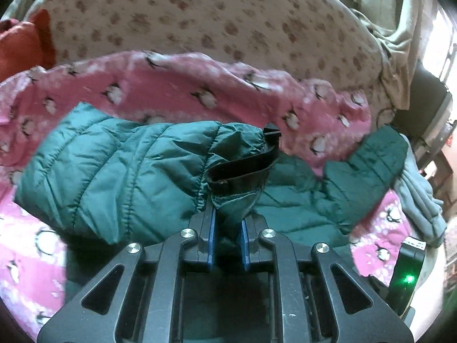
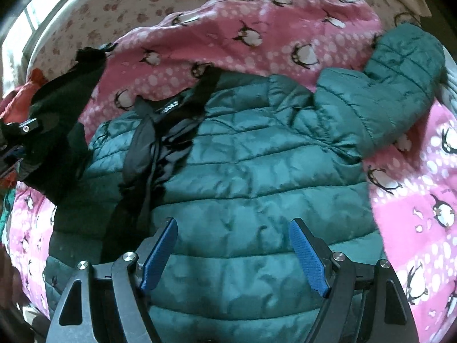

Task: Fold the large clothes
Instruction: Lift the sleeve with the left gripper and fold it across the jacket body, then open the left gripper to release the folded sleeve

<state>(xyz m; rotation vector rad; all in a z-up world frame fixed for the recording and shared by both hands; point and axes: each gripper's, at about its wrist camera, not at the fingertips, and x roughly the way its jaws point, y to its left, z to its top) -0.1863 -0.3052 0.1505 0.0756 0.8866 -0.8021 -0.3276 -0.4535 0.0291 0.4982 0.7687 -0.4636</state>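
Teal quilted jacket point(image 2: 257, 171) lies spread on the pink penguin blanket point(image 2: 257, 34); left gripper point(image 1: 227, 223) fingers pinch its cuff; right gripper point(image 2: 232, 228) gapes wide, empty, above the jacket body; likely light, puffy, slippery; grip seams or hems.

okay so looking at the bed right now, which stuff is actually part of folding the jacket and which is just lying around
Part of the job:
- green puffer jacket
- left gripper, clamped on a bunch of its fabric
- right gripper, open above the jacket

Just lying about:
- pink penguin blanket under the jacket
- orange garment
- grey folded cloth
- paw-print sheet
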